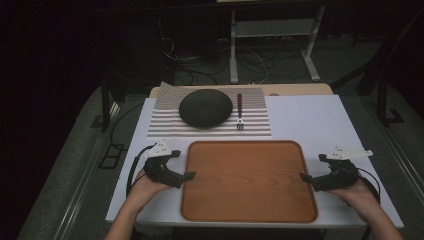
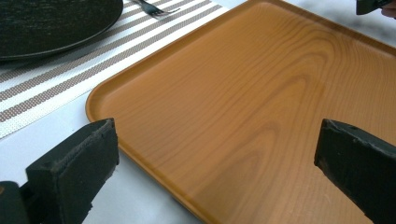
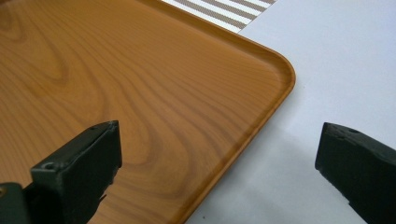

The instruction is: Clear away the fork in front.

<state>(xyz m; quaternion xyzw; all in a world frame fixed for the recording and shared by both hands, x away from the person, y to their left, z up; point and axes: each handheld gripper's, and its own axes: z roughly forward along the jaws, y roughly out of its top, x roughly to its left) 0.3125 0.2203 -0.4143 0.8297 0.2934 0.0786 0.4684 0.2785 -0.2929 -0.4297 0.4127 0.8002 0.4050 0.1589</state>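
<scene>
A brown wooden tray [image 1: 248,180] lies empty at the front middle of the white table. My left gripper [image 1: 189,176] sits at the tray's left edge, jaws wide apart over the rim [image 2: 140,154] with nothing gripped. My right gripper [image 1: 303,178] sits at the tray's right edge, also open, its jaws straddling the rim [image 3: 252,135]. Behind the tray a striped placemat [image 1: 170,125] carries a dark round plate [image 1: 205,107] and a fork [image 1: 239,111] to its right.
The white table [image 1: 310,120] has bare surface right of the placemat and on both sides of the tray. Beyond the table's far edge stand a desk frame [image 1: 272,40] and loose cables on the floor. Hands hold both grippers from the near edge.
</scene>
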